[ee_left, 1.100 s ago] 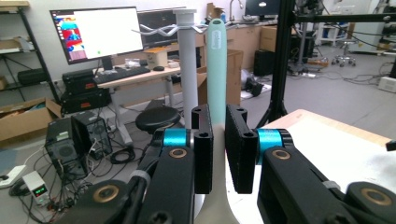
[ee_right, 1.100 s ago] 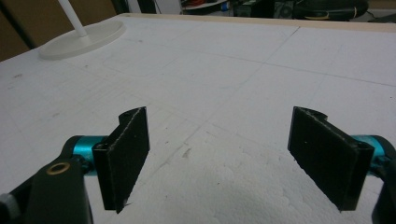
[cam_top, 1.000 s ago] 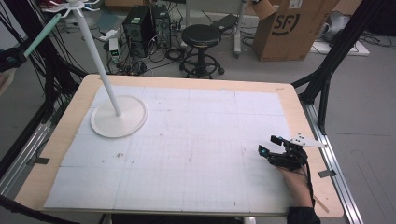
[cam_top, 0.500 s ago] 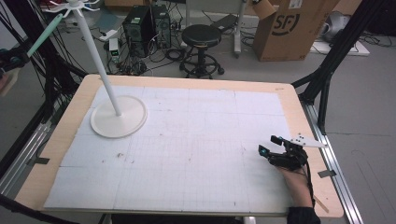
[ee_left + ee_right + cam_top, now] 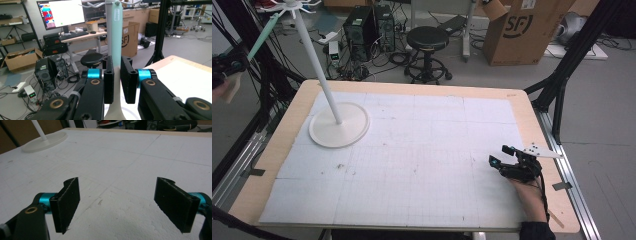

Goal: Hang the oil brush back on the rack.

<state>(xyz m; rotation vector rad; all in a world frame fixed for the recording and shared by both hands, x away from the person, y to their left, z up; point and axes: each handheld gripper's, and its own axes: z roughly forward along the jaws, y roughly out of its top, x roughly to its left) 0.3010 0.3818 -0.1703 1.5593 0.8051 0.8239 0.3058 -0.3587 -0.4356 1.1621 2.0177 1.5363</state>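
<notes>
A white stand rises from a round base (image 5: 339,125) at the table's back left, and its pole (image 5: 314,62) leans up to a hooked top (image 5: 292,6). My left gripper (image 5: 227,67) hovers off the table's left edge, shut on a pale green rod (image 5: 262,36) that slants up toward that top. In the left gripper view the rod (image 5: 116,32) stands between the pads of the left gripper (image 5: 117,80), with the stand's pole (image 5: 108,27) just behind it. My right gripper (image 5: 500,155) rests near the table's right edge, open and holding nothing. Its jaws stand wide apart over the white mat (image 5: 117,202).
The white gridded mat (image 5: 422,150) covers the wooden table (image 5: 532,125). Beyond the far edge stand a black stool (image 5: 427,40), computer towers (image 5: 367,30) and a cardboard box (image 5: 527,30). Black frame posts (image 5: 562,85) flank the right side.
</notes>
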